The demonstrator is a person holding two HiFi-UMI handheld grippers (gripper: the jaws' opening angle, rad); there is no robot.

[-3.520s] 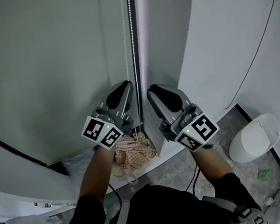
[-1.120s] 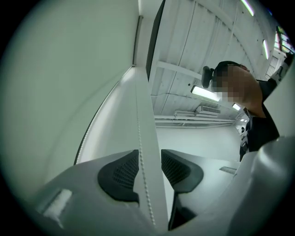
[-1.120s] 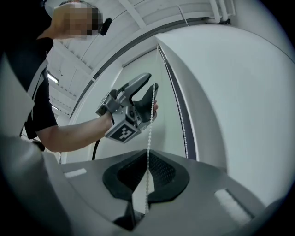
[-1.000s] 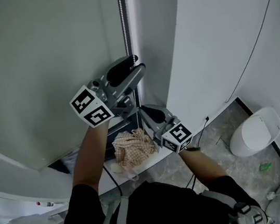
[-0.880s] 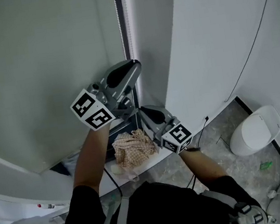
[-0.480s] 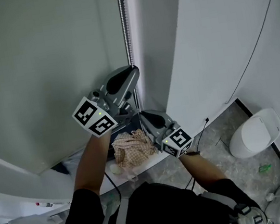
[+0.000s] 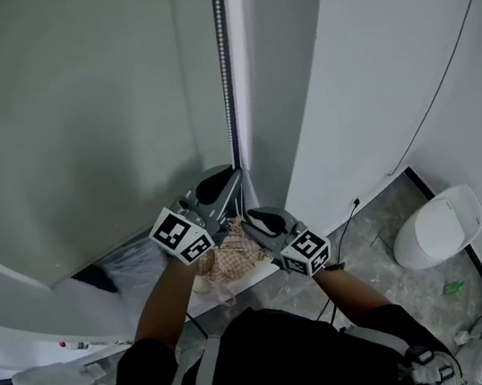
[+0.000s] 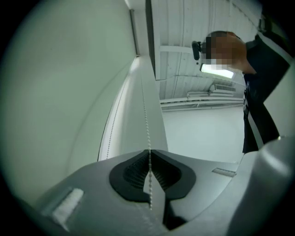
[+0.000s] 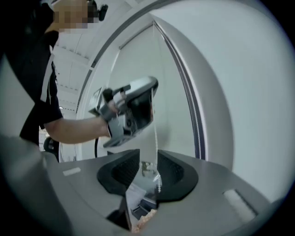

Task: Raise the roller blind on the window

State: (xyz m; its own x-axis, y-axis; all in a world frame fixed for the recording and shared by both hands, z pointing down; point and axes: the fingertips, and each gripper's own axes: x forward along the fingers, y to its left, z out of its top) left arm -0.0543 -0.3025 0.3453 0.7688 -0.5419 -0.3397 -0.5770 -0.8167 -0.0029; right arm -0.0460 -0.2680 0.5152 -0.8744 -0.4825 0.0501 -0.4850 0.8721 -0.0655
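The roller blind [image 7: 76,122] hangs down over the window, filling the left of the head view, its bottom edge low with a narrow dark strip showing beneath. Just beside its right edge runs the bead chain [image 7: 224,72], vertical against the frame. The left gripper [image 7: 225,179] is clenched on that chain [image 8: 146,120], which runs into the seam between its closed pads; these jaws [image 8: 150,154] have only just closed. The right gripper [image 7: 254,219], lower and just beside the left one, has just released: its jaws [image 9: 147,161] stand apart, the chain [image 9: 156,133] passing loose between them. A checked cloth [image 7: 233,256] lies below both grippers.
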